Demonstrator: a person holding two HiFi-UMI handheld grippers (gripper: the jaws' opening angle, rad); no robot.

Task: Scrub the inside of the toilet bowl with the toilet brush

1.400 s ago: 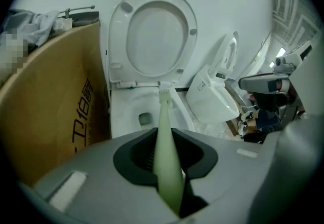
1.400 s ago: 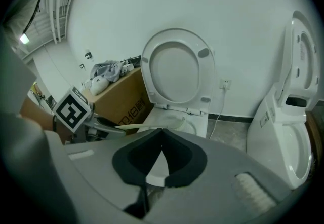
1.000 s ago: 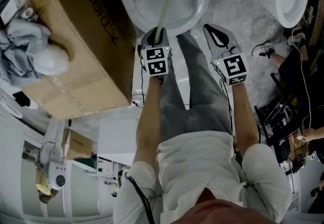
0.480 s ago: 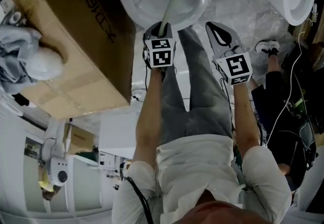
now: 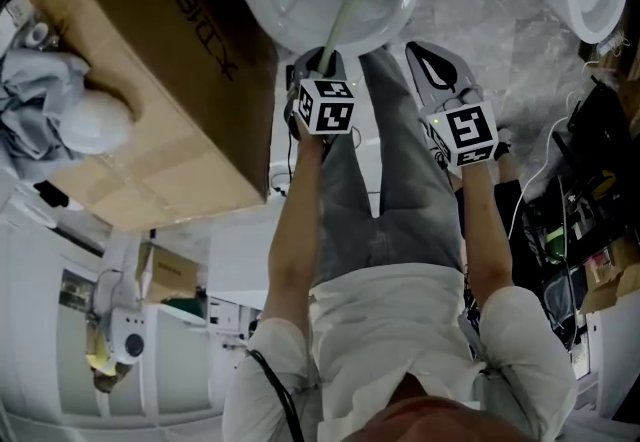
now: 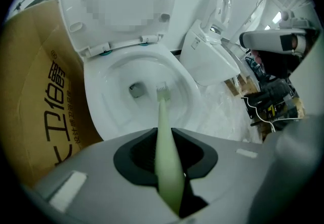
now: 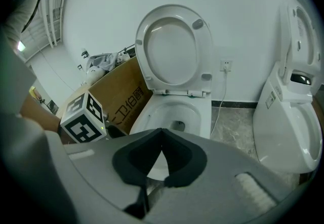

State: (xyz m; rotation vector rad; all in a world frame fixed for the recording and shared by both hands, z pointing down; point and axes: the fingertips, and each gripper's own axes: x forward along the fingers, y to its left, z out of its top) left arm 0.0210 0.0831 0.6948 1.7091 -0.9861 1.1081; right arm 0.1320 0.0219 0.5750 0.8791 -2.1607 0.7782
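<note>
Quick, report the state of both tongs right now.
Left tongs: closed on the handle of the toilet brush.
Right tongs: closed, holding nothing.

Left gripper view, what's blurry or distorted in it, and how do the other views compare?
Left gripper view: fisheye, dark corners; the brush handle near the lens is soft, the bowl sharper, a mosaic patch overlays the lid. Right gripper view: same curved distortion, evenly lit white wall. Head view: dim, greyish, no strong glare.
</note>
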